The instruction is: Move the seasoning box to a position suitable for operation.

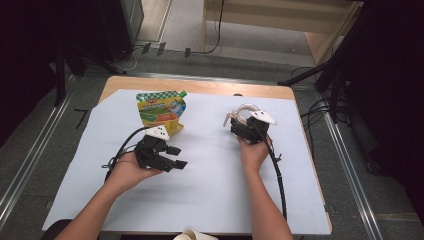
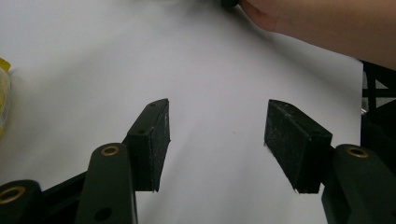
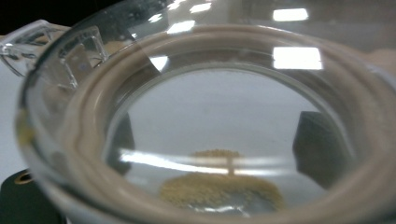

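Left gripper (image 1: 175,157) gaping, nothing between the pads, above the bare white sheet (image 1: 210,170) at mid-table. Right gripper (image 1: 239,125) clamped around a clear glass cup (image 1: 243,114) near the far right corner.

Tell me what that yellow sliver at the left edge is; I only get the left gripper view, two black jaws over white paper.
Observer: A colourful food pouch, yellow and green, lying flat on the paper just beyond the left gripper.
Operator: And the arm at my top right?
Observer: Its hand holds the right gripper, whose jaws flank a clear cup, apparently gripping it.
Operator: Anything in it?
Observer: A small heap of yellowish grains on its low side.
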